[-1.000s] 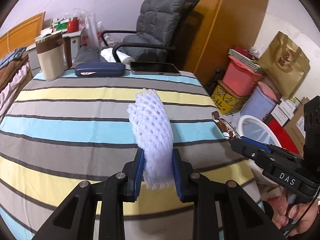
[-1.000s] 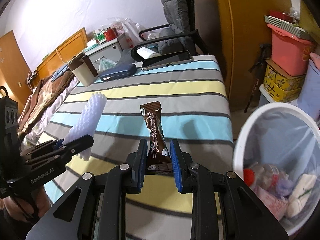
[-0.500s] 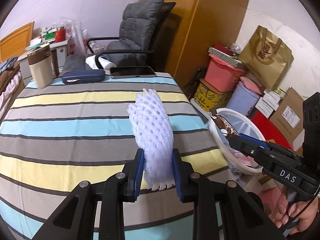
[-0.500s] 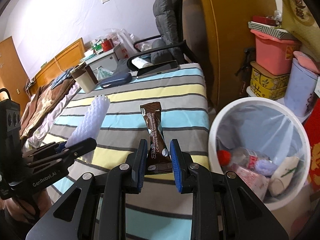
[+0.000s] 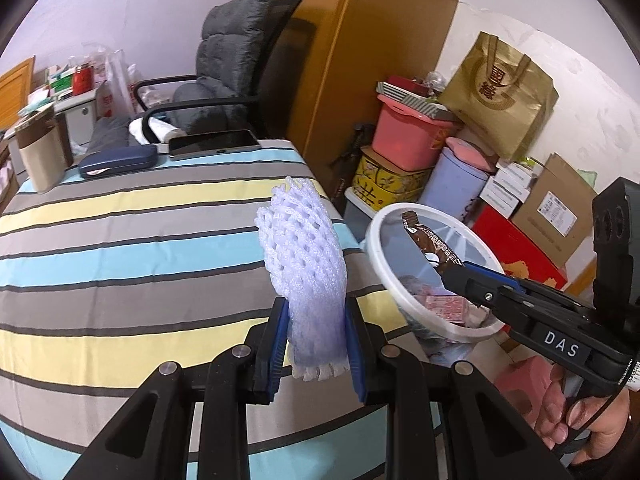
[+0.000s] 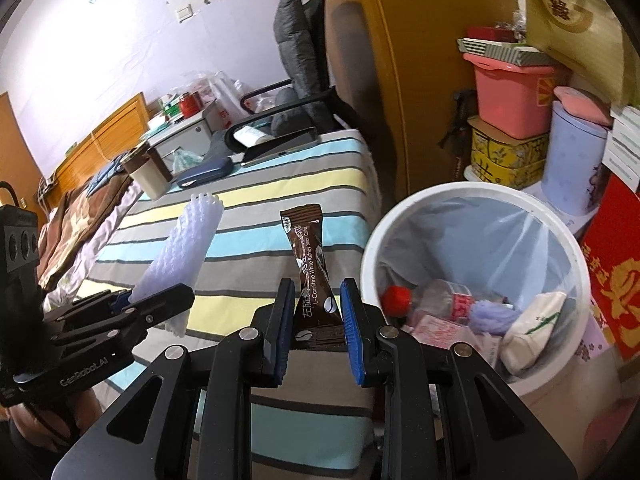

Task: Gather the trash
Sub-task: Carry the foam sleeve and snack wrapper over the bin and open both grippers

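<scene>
Wrapper [image 6: 316,280] reading "L-Carnitine White Kidney Bean Coffee" sits pinched in right gripper [image 6: 314,322].

We cannot see the lower end of the foam net [image 5: 304,272] where the left gripper [image 5: 316,344] clamps it, and the foot of the wrapper [image 6: 316,280] is likewise pinched out of sight in the right gripper [image 6: 316,332]. The bin [image 6: 400,240] hides its own floor under a heap of litter; we cannot read the labels there. The hand [image 5: 576,420] is cut off by the frame's edge. The desk [image 5: 120,240] runs out of view on the left.
</scene>
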### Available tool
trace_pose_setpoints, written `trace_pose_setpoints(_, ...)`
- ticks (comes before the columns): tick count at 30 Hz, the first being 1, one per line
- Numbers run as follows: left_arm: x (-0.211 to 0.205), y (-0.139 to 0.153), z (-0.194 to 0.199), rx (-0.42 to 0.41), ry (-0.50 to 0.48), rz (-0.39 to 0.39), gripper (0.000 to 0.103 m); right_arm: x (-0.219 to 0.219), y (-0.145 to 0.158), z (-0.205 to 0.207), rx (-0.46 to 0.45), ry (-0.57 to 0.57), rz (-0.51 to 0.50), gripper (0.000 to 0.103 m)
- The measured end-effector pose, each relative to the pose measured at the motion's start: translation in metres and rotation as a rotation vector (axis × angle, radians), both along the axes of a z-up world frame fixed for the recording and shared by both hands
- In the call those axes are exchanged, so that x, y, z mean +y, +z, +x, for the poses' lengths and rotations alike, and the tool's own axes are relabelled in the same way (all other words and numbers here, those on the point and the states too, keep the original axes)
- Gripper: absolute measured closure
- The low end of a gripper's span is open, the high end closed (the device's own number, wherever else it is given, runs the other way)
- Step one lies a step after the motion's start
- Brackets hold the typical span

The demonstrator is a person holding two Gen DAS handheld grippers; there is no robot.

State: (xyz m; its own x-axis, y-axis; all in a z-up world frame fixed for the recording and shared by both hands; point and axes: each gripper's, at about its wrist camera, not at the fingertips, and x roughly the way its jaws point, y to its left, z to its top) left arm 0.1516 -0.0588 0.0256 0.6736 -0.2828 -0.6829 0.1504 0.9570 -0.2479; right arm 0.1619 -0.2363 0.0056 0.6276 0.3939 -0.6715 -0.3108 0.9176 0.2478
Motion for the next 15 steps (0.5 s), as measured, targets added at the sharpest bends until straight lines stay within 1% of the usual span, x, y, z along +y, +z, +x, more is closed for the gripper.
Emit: trace_pose_setpoints(15,-0.054,-0.005,0.028,0.018,-0.126,-0.007,0.075,-0.046,-0.006,0.003,0.018,-0.109,0.002,0.077)
